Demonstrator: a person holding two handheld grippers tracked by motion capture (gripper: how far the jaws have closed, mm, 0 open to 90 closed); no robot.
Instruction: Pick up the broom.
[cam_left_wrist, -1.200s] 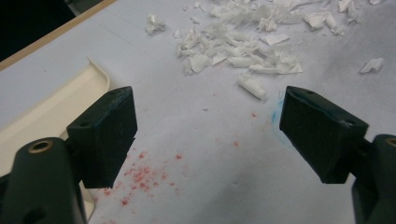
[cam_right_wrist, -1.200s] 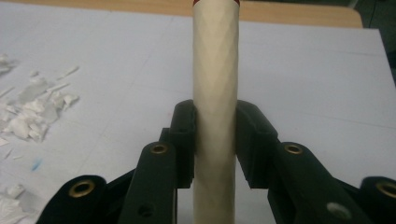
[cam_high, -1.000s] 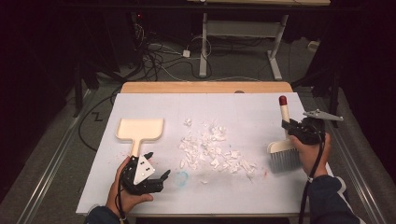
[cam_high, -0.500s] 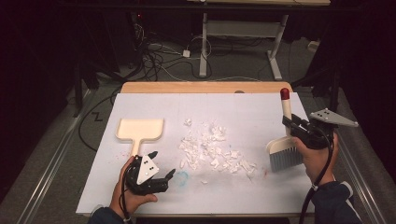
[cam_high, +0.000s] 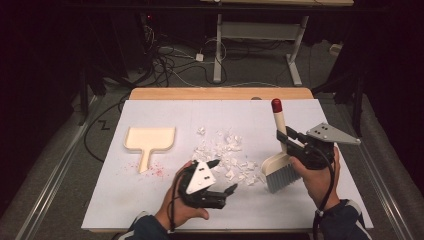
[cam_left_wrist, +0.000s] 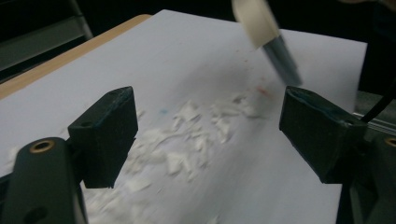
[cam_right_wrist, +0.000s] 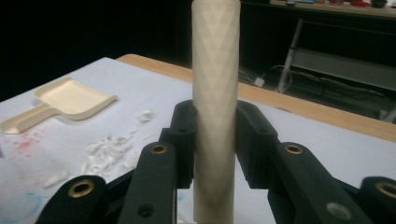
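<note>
White paper covers the desk (cam_high: 150, 210), bearing one dustpan (cam_high: 149, 140) and one heap of paper scraps (cam_high: 226, 155). Right tongs (cam_high: 286, 138) clench one brush (cam_high: 279, 155); left tongs (cam_high: 223, 176) gape empty.

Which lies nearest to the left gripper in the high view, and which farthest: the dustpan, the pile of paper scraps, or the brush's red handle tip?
Measured from the left gripper:
1. Pile of paper scraps: just beyond its open jaws, mid-sheet.
2. Dustpan: off to its left, flat on the sheet.
3. Red handle tip: far right, at the top of the brush that the right gripper holds.
</note>
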